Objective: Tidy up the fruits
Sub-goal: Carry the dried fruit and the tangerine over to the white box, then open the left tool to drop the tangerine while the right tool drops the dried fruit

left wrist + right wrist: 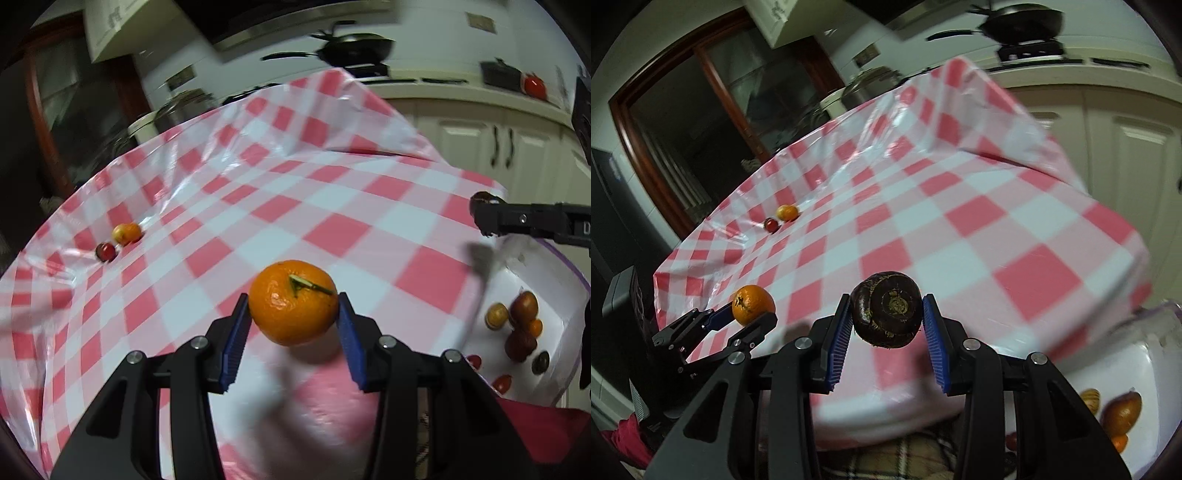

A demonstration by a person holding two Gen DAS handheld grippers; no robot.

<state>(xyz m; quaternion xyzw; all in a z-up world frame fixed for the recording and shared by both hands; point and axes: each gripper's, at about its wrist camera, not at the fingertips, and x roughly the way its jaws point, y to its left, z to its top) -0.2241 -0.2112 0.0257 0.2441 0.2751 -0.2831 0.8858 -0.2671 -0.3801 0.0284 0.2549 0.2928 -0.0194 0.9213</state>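
My left gripper (294, 306) is shut on an orange tangerine (293, 301) with a green stem, held above the red-and-white checked tablecloth (332, 206). In the right wrist view the same tangerine (752, 304) and left gripper (746, 317) appear at the lower left. My right gripper (886, 314) is shut on a dark brown round fruit (886, 308), lifted over the table's near edge. Seen from the left wrist, the right gripper (484, 214) enters from the right above a white tray (546, 266). Two small fruits, one yellow-orange (126, 233) and one red (106, 252), lie at the table's far left.
The white tray holds several small fruits (522, 321), red, brown and yellow, also seen low right as fruits (1119, 411) in the right wrist view. A stove with a black pan (354, 48), white cabinets (502, 144) and a dark doorway (701, 122) stand behind the table.
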